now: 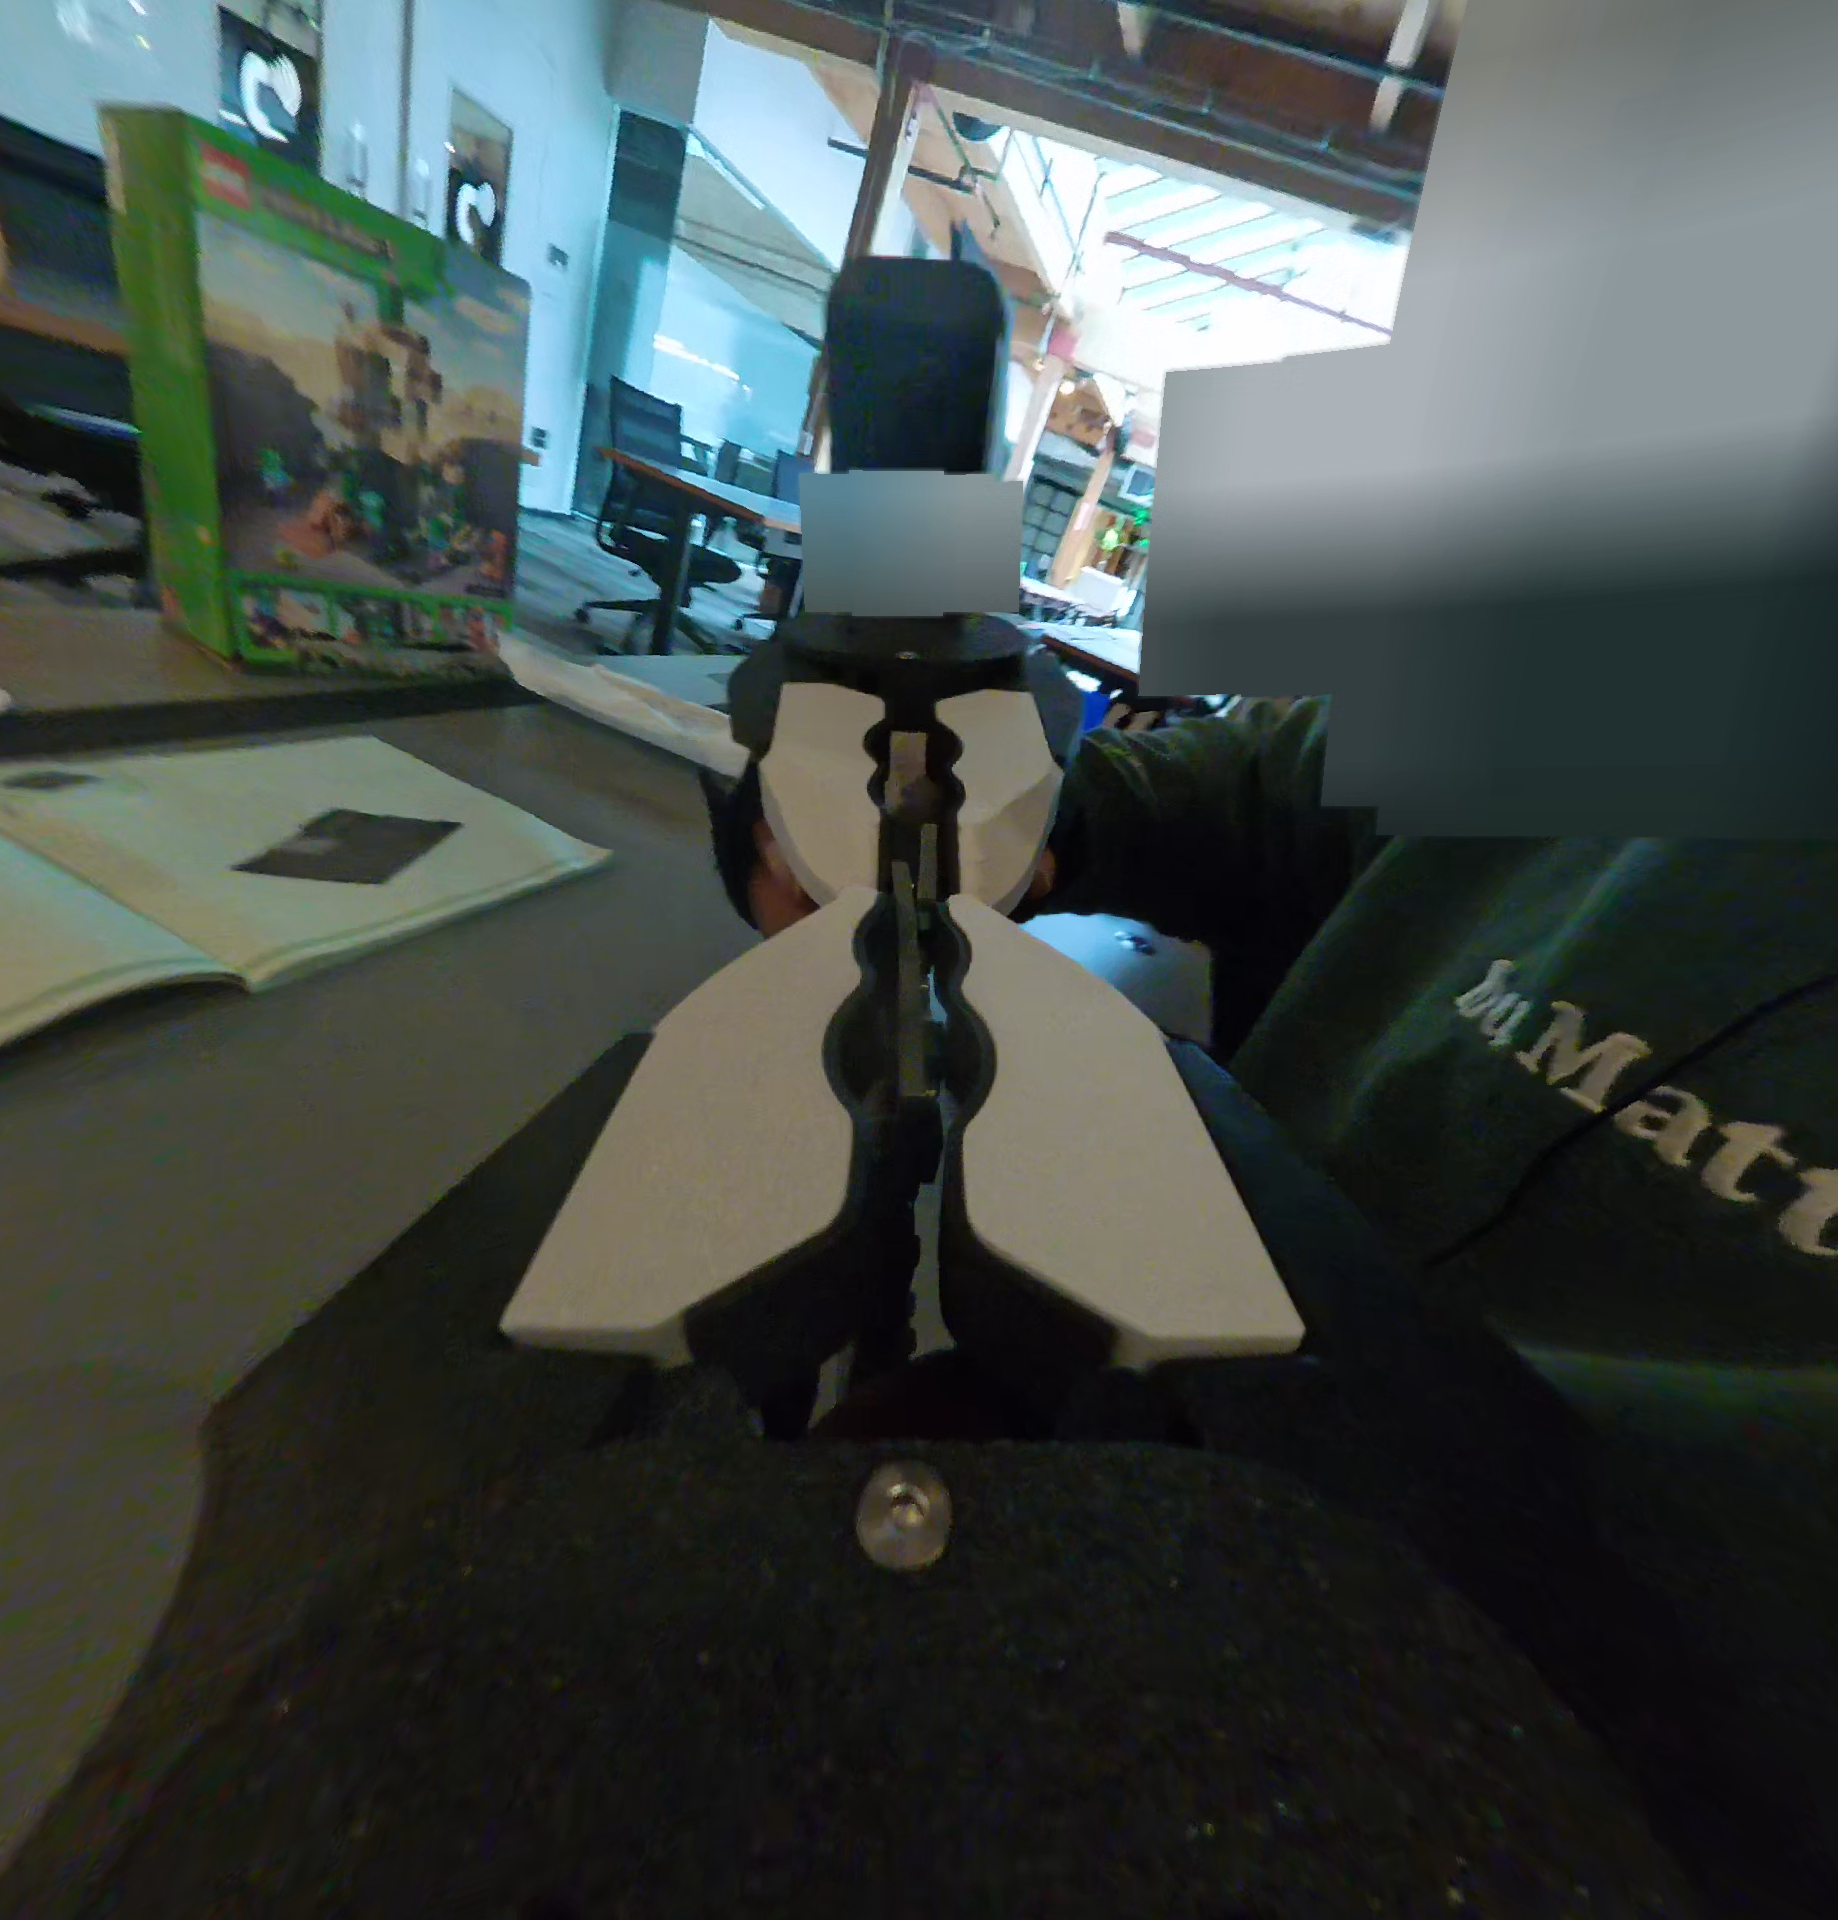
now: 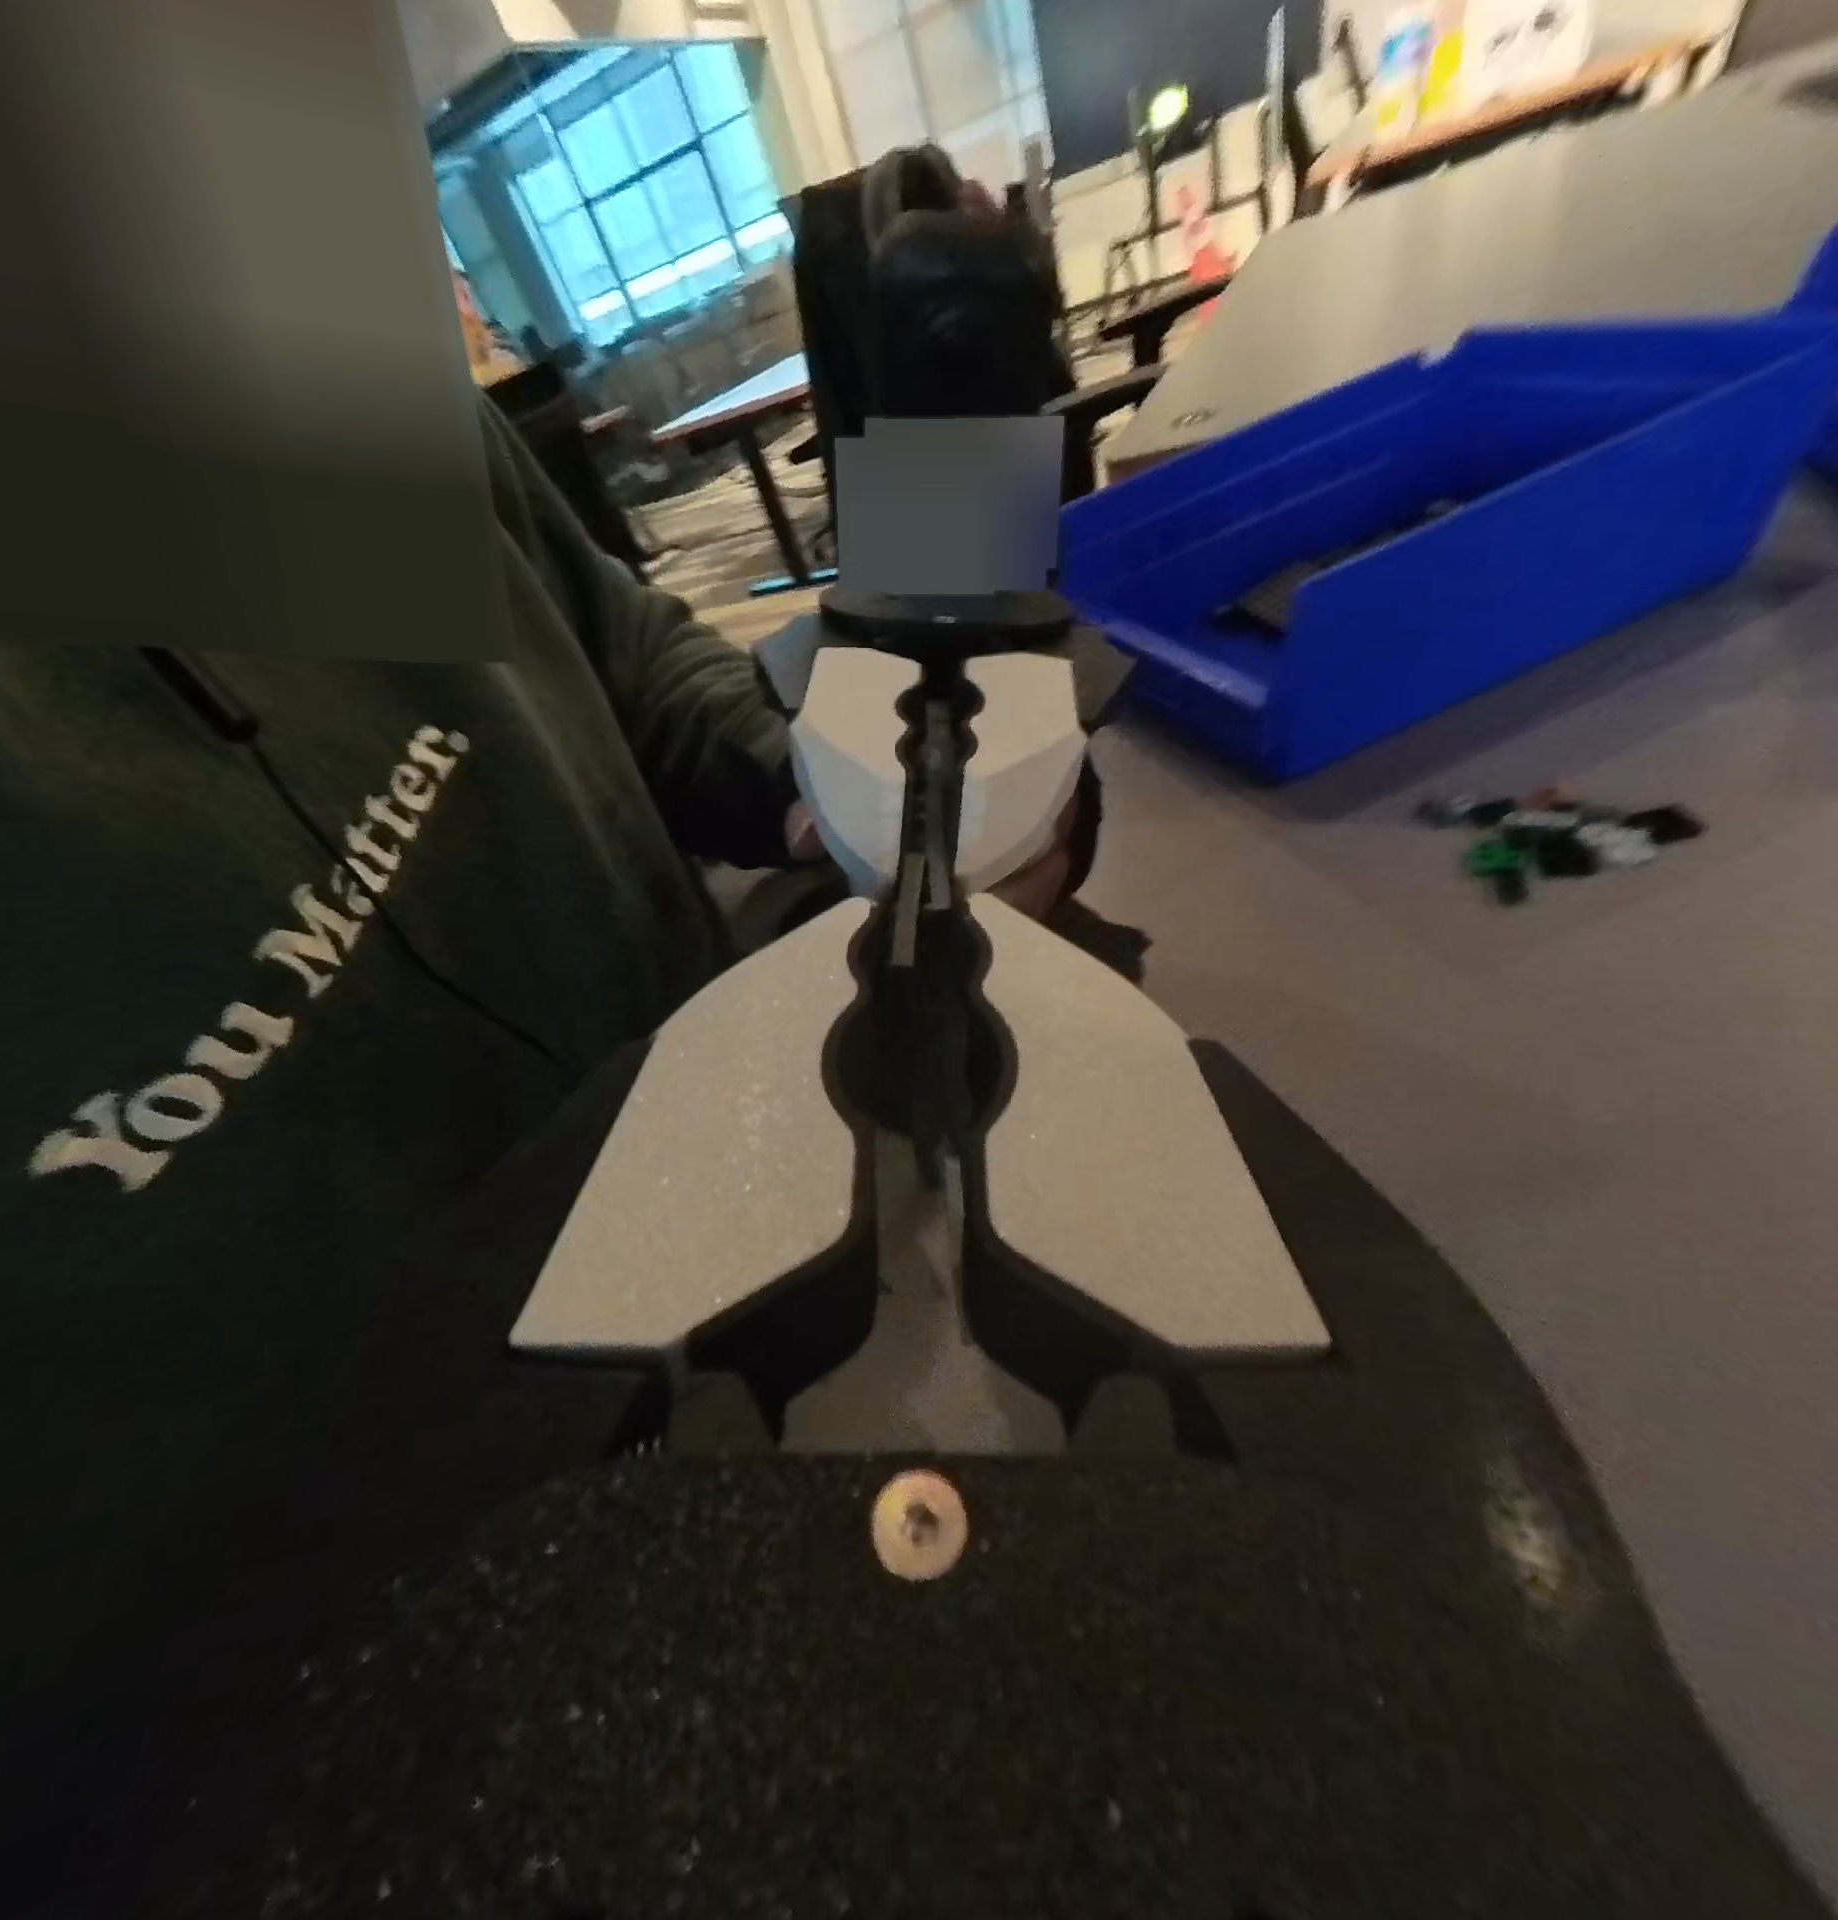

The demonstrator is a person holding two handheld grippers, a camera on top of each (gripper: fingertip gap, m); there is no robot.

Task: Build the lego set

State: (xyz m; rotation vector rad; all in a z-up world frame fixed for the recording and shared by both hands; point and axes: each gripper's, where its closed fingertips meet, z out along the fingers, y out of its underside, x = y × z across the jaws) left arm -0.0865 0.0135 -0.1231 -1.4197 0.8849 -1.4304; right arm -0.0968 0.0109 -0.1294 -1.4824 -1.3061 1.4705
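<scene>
Grippers meet tip to tip at frame centre: left gripper [image 1: 910,925] and right gripper [image 2: 920,914] each clenched on a thin dark lego piece [image 1: 913,997], apparently joining them. Loose lego pieces [image 2: 1559,831] at centre right beside the blue bin [image 2: 1414,582] suggest much building remains.

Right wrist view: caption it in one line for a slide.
Two handheld grippers meet tip to tip over a grey table, jaws shut on dark Lego pieces, blue bin and loose bricks beyond.
</scene>
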